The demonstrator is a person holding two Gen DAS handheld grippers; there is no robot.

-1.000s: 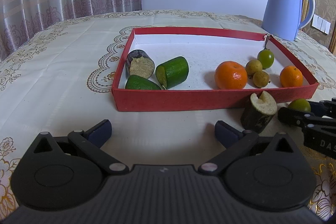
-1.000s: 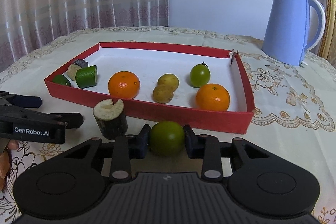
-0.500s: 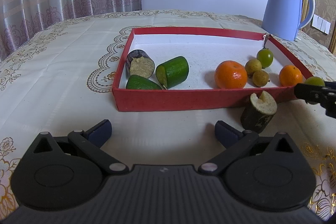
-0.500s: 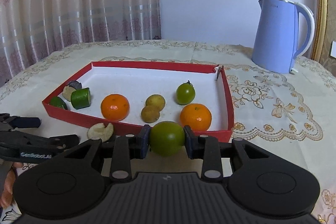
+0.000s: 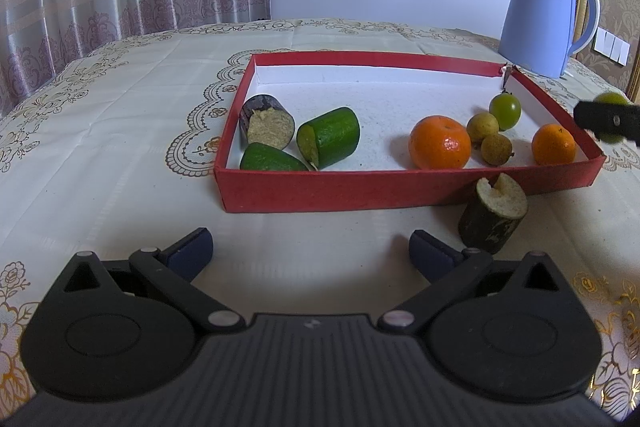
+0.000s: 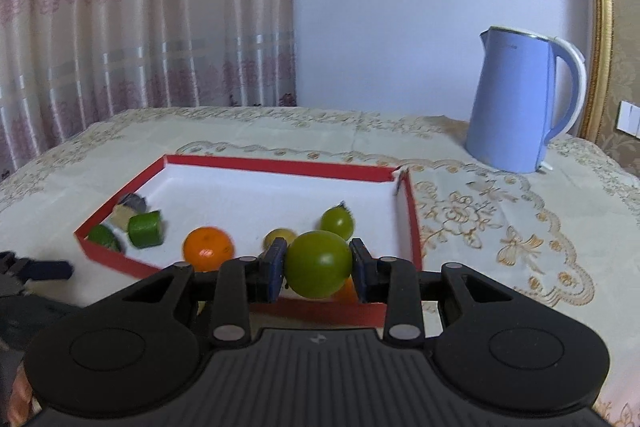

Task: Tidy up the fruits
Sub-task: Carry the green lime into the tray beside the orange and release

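Higher now: tongs-gripped [image 6: 318, 265] smooth round green fruit [image 6: 318, 263]

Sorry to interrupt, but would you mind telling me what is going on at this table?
A person is sorting fruit into a red tray with two handheld tools. The right tool is shut on a green fruit, held above the tray's near right corner. The left tool is open and empty over the tablecloth. Oranges and green pieces already lie in the tray; one cut chunk sits outside it.

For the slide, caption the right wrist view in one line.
Right tool grips a green fruit above the red tray's near edge, oranges inside, blue kettle behind.
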